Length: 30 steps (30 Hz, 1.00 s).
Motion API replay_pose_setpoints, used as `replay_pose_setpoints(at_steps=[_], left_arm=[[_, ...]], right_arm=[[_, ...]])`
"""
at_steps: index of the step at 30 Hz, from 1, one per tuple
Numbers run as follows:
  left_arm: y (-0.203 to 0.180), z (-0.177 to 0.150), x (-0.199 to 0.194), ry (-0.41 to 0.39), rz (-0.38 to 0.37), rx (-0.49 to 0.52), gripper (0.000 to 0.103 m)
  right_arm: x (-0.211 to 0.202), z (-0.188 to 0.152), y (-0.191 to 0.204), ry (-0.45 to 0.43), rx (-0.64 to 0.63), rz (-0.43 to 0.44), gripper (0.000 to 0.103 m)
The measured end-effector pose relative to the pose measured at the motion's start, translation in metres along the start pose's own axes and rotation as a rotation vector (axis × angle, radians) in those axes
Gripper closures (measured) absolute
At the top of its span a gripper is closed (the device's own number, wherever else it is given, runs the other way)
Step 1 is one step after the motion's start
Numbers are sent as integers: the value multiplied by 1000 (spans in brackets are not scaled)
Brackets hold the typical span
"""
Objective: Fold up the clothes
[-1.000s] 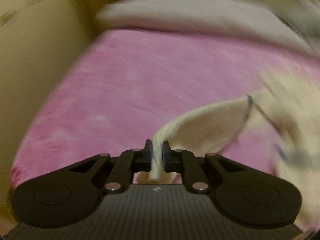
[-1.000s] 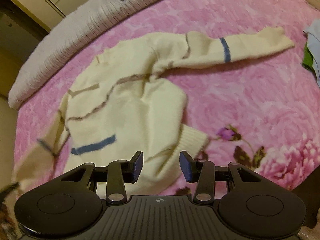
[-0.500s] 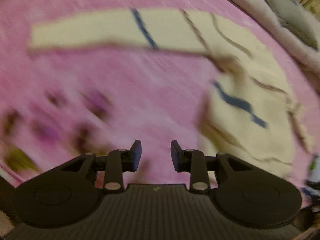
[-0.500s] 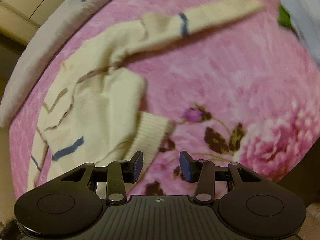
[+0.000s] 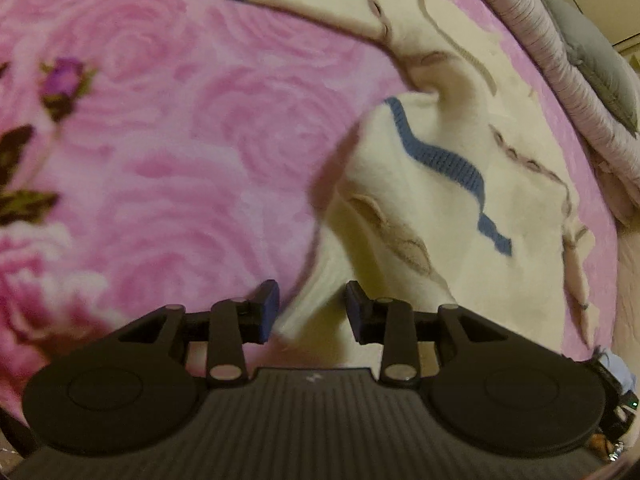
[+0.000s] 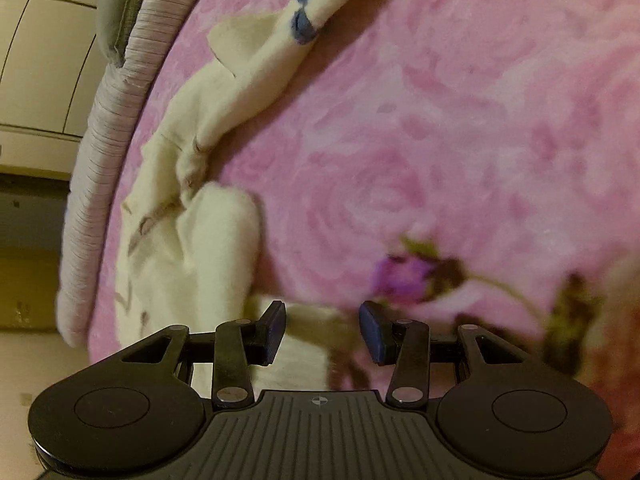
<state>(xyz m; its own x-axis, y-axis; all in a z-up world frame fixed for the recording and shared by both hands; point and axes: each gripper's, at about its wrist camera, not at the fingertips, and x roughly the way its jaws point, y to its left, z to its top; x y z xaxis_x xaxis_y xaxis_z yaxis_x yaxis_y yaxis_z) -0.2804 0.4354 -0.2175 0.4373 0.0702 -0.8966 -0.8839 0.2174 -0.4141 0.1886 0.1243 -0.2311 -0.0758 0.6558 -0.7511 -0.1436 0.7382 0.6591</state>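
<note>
Both hand-held grippers, left (image 5: 312, 312) and right (image 6: 322, 334), jaws apart, over my cream knit sweater's (image 5: 460, 200) ribbed hem; plush pink rose-print blanket (image 5: 180, 160) beneath.

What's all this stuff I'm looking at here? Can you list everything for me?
sweater: one, cream with blue stripes and brownish lines, spread rumpled on the blanket; its ribbed hem lies right in front of both grippers
sleeve: one in view here, cream with a blue band, stretched across the blanket at the top
blanket: one, pink with rose pattern and a purple bud, under the sweater
ribbed cover: one, pale lilac-grey, along the blanket's far edge
pillow: one, grey, beyond the ribbed cover
cabinet panels: cream, background, count unclear
left gripper: one, black, open, hem corner between the fingers
right gripper: one, black, open, over the hem edge
</note>
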Motion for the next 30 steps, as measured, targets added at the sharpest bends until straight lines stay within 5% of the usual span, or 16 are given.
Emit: replay_pose_setpoints(at_steps=[2, 3, 4, 8, 13, 16, 18, 22, 26, 30], left_arm=[[-10, 3, 5, -3, 0, 25, 69], [-15, 4, 7, -5, 1, 38, 91], [-19, 6, 9, -6, 1, 51, 98], [-20, 4, -44, -51, -113, 32, 98], [-7, -13, -128, -99, -214, 5, 98], [15, -40, -130, -35, -116, -47, 98], [16, -51, -99, 34, 40, -3, 97], [4, -63, -50, 143, 296, 145, 98], [-21, -54, -66, 23, 257, 219, 92], [-42, -37, -47, 8, 239, 278, 84]], right_arm=[[5, 0, 8, 36, -44, -3, 65], [3, 0, 13, 46, -65, -1, 84], [0, 0, 18, 56, -85, 0, 88], [-32, 1, 34, 43, -121, 18, 92], [-128, -7, 30, 23, -72, 27, 93], [-145, -25, 1, 96, 34, -47, 92], [-126, -37, -20, 187, 55, -131, 90], [-95, -49, -20, 244, -121, -390, 86], [-98, -52, 19, 155, -395, -413, 84], [-94, -45, 22, 109, -346, -311, 77]])
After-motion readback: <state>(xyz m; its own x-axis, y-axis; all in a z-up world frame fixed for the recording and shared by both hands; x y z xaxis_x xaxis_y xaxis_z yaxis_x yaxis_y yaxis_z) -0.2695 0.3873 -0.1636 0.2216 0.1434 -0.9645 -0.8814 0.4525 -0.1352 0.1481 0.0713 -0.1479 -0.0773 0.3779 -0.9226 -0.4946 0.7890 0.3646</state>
